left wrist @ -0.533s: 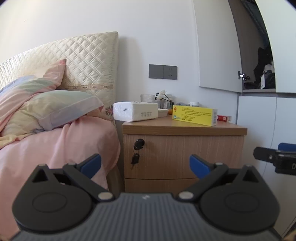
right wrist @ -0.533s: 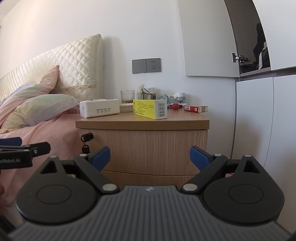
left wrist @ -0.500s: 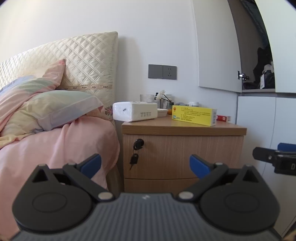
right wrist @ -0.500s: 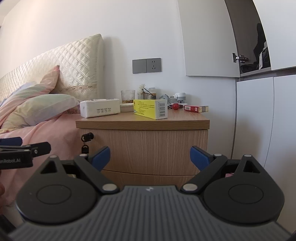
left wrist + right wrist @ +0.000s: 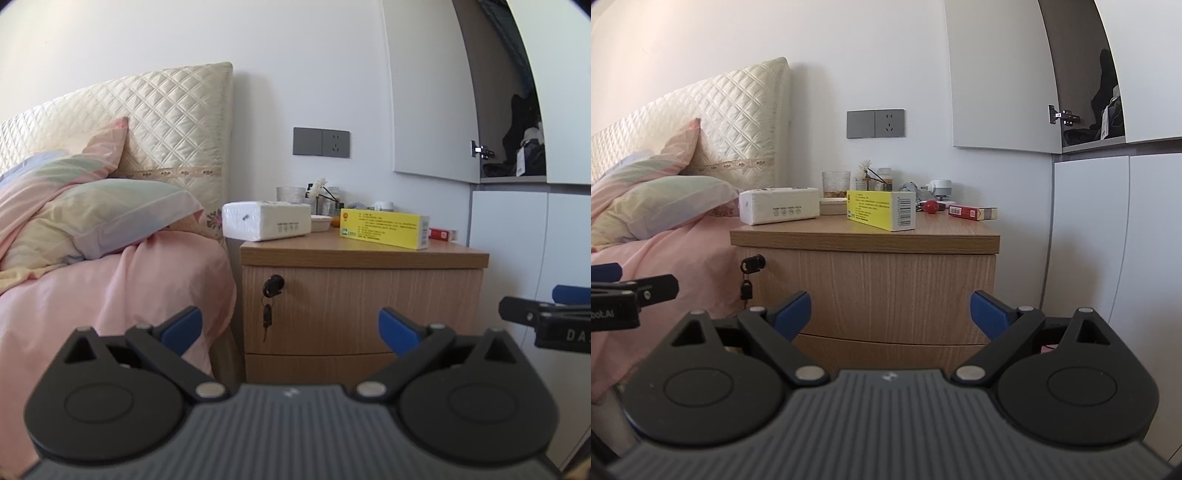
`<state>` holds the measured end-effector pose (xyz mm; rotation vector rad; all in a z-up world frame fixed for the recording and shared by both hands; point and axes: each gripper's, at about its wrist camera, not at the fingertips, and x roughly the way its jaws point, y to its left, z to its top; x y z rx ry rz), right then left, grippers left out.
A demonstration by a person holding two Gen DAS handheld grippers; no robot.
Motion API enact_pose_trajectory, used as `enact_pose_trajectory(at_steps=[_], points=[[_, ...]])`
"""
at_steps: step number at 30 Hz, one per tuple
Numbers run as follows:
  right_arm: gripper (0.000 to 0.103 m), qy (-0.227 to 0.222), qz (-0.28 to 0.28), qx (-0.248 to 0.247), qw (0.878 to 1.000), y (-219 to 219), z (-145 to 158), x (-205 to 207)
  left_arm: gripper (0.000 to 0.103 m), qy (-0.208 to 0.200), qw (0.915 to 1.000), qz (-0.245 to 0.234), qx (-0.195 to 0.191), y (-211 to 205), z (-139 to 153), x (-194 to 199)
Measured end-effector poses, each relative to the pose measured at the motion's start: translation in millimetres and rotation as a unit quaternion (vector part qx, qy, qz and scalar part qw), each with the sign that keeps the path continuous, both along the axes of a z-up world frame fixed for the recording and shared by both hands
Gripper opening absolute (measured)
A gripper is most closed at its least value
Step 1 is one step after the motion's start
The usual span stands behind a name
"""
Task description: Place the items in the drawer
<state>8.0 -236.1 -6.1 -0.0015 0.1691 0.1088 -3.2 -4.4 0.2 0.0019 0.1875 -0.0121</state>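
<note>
Both units face a wooden nightstand (image 5: 362,306) standing just beside the bed (image 5: 110,280). Left hand-held gripper (image 5: 290,326): jaws spread wide, nothing between the blue fingertips (image 5: 183,325), well short of the nightstand front. Right hand-held gripper (image 5: 890,312): likewise wide and empty, also short of the front; its tip shows at the right edge of the left wrist view. Upper drawer (image 5: 871,291) closed, a key (image 5: 746,288) hanging from its lock at the left end; lower drawer (image 5: 886,349) closed below it. On the nightstand top: yellow box (image 5: 881,208) lying on its long side near the front edge; white tissue pack (image 5: 779,205) at the left end, apart from the yellow box; red box (image 5: 971,212) lying flat at the right rear; a glass cup (image 5: 836,184) and small clutter at the back, details too small to resolve. Grey wall socket (image 5: 875,123) above the nightstand. Pillow (image 5: 92,221) against the quilted headboard (image 5: 166,122).
</note>
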Motion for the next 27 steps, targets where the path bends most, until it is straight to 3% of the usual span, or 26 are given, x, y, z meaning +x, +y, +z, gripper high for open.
enact_pose_trajectory(at_steps=[27], points=[[0.095,-0.008,-0.004,0.001,1.000,-5.7,2.8,-3.1,0.103,0.006,1.0000,-0.006,0.005,0.3,-1.0,-0.7]])
